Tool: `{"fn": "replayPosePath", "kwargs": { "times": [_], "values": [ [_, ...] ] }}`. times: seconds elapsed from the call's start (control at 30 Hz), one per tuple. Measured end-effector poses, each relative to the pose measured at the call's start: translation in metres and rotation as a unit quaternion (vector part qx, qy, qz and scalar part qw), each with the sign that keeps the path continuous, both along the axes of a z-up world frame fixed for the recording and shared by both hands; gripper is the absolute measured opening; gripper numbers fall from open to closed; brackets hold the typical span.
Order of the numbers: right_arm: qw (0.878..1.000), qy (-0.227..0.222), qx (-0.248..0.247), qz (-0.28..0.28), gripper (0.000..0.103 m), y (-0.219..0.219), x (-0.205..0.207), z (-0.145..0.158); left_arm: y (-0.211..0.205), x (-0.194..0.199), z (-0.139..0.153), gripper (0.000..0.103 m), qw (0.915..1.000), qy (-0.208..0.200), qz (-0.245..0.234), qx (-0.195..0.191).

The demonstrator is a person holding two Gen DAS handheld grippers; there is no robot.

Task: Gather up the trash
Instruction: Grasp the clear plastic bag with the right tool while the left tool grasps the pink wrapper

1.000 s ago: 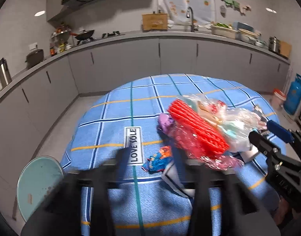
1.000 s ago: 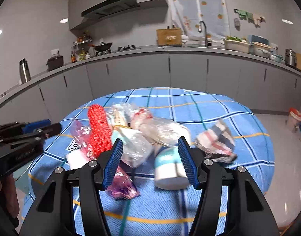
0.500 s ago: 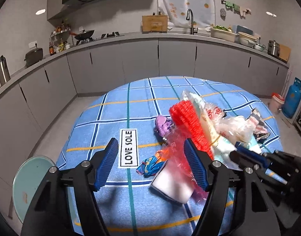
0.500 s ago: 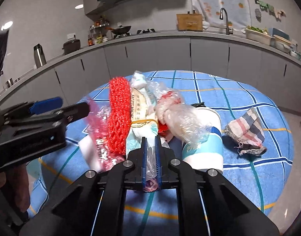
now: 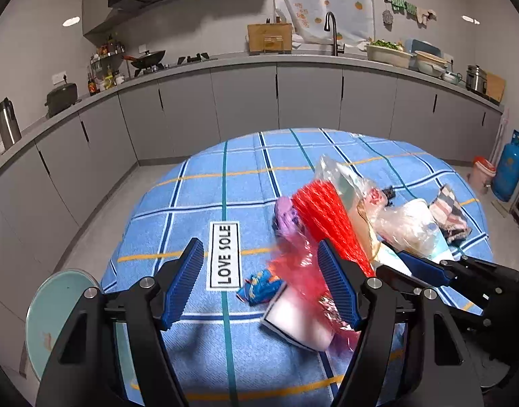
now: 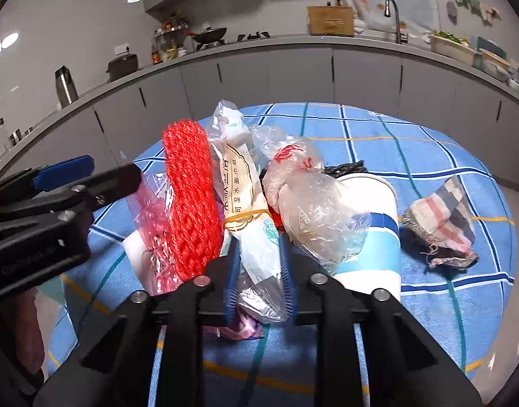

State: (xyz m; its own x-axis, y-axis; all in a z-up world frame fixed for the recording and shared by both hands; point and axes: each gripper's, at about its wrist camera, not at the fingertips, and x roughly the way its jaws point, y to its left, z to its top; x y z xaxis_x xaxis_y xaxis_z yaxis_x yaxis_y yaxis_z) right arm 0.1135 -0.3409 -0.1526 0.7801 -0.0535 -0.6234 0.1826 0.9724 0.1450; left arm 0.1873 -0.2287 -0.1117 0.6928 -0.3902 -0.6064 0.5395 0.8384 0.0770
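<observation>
Trash bundle on a tablecloth (image 5: 205, 183) labelled "LOVE SOLE" (image 5: 225, 259).
Right gripper (image 6: 259, 273) jaws clamp the printed wrapper (image 6: 246, 210); left gripper (image 5: 261, 283) jaws apart, empty.

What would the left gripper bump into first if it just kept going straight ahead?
Probably the small blue snack wrapper on the blue checked tablecloth. It lies between the open left gripper's fingers, a bit ahead. Depth is hard to judge; the pink plastic bag could brush its right finger.

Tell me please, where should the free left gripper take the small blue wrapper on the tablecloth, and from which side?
Grip the blue wrapper across its narrow middle, coming from above with the open left gripper. It lies flat and crumpled on the tablecloth, beside the white cup, so a side approach would likely push it away.
</observation>
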Motion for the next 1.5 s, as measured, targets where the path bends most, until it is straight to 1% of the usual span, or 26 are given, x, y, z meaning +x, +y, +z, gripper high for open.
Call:
{"fn": "replayPosePath", "kwargs": {
  "times": [0.03,0.1,0.17,0.27,0.4,0.5,0.67,0.77,0.9,1.0,1.07,1.1,1.13,1.17,1.2,1.23,1.33,1.5],
  "values": [
    [1.000,-0.003,0.004,0.003,0.016,0.001,-0.002,0.001,0.000,0.001,0.000,0.069,1.0000,0.001,0.001,0.001],
    [1.000,-0.020,0.001,0.001,0.014,0.002,-0.009,0.009,0.001,0.000,0.002,0.069,1.0000,-0.001,0.002,-0.004],
    [0.999,-0.041,0.002,-0.002,0.014,0.005,-0.018,0.019,0.002,-0.001,0.009,0.069,0.9999,-0.008,0.005,-0.008],
    [0.997,-0.069,-0.012,-0.010,0.014,0.012,-0.032,0.032,0.001,-0.005,0.017,0.069,0.9998,-0.019,0.007,-0.010],
    [0.995,-0.087,-0.018,-0.055,0.014,0.003,-0.044,0.038,-0.002,-0.009,0.016,0.069,0.9998,-0.019,0.006,-0.006],
    [0.993,-0.084,-0.018,-0.085,0.014,-0.011,-0.048,0.037,-0.009,-0.013,0.013,0.069,0.9999,-0.010,-0.001,-0.006],
    [0.990,-0.081,-0.021,-0.110,0.014,-0.020,-0.054,0.034,-0.028,-0.028,0.008,0.069,0.9996,-0.010,-0.027,-0.001],
    [0.990,-0.087,-0.014,-0.114,0.014,-0.025,-0.059,0.034,-0.035,-0.029,0.004,0.069,0.9995,-0.010,-0.028,0.010],
    [0.990,-0.092,-0.008,-0.111,0.014,-0.024,-0.062,0.032,-0.027,-0.028,-0.007,0.069,0.9996,0.008,-0.018,0.019],
    [0.990,-0.096,-0.004,-0.103,0.014,-0.018,-0.061,0.031,-0.029,-0.021,-0.018,0.068,0.9991,0.034,-0.020,0.015],
    [0.991,-0.094,-0.008,-0.097,0.014,-0.014,-0.060,0.031,-0.031,-0.016,-0.022,0.064,0.9989,0.041,-0.020,0.011],
    [0.991,-0.094,-0.010,-0.097,0.014,-0.014,-0.061,0.031,-0.032,-0.014,-0.024,0.051,0.9985,0.049,-0.022,0.009],
    [0.991,-0.095,-0.012,-0.097,0.014,-0.013,-0.061,0.032,-0.032,-0.014,-0.024,0.040,0.9979,0.057,-0.030,0.000],
    [0.991,-0.096,-0.012,-0.097,0.014,-0.013,-0.062,0.033,-0.033,-0.015,-0.024,0.034,0.9976,0.059,-0.036,-0.002],
    [0.990,-0.097,-0.013,-0.097,0.014,-0.012,-0.062,0.033,-0.035,-0.017,-0.023,0.023,0.9973,0.059,-0.043,-0.001],
    [0.990,-0.098,-0.014,-0.097,0.014,-0.012,-0.063,0.033,-0.034,-0.017,-0.022,0.019,0.9969,0.061,-0.049,-0.004],
    [0.990,-0.100,-0.016,-0.096,0.014,-0.009,-0.065,0.033,-0.028,-0.022,-0.013,0.016,0.9966,0.057,-0.058,-0.013],
    [0.989,-0.106,-0.024,-0.097,0.014,-0.004,-0.069,0.037,-0.012,-0.033,0.016,0.015,0.9956,0.040,-0.073,-0.044]
  ]
}}
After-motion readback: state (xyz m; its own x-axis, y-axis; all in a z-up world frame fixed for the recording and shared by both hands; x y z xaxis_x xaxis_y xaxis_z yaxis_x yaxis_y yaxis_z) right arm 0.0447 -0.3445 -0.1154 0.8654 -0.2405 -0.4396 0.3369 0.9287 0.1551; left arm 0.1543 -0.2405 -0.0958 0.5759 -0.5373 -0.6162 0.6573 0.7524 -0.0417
